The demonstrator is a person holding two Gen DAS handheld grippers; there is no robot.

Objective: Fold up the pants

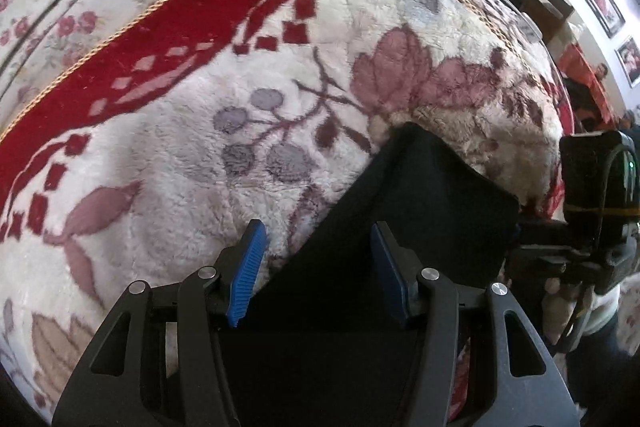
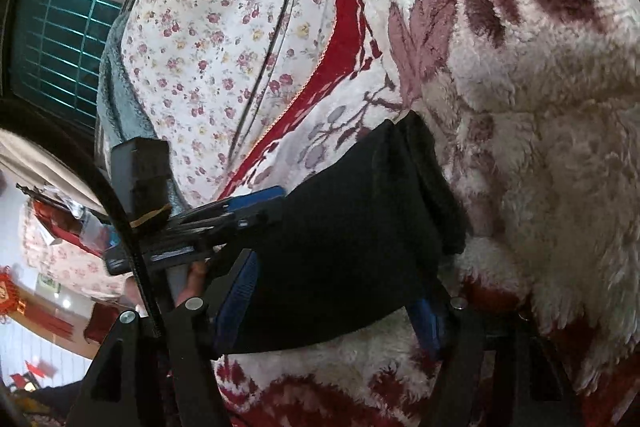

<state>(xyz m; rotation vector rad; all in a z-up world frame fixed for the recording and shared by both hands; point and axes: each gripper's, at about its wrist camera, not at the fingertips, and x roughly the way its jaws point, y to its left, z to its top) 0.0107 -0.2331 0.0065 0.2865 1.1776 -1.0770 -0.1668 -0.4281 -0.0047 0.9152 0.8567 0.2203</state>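
Here, both the left gripper (image 1: 316, 259) and right gripper (image 2: 336, 291) stand open around folded black fabric pants (image 1: 420, 195) at lower centre on a fluffy floral blanket (image 1: 180, 155).

My left gripper (image 1: 318, 247) points steeply down over the black pants (image 1: 408, 211), its jaws apart, one on each side of the folded edge. My right gripper (image 2: 336, 287) straddles them too.
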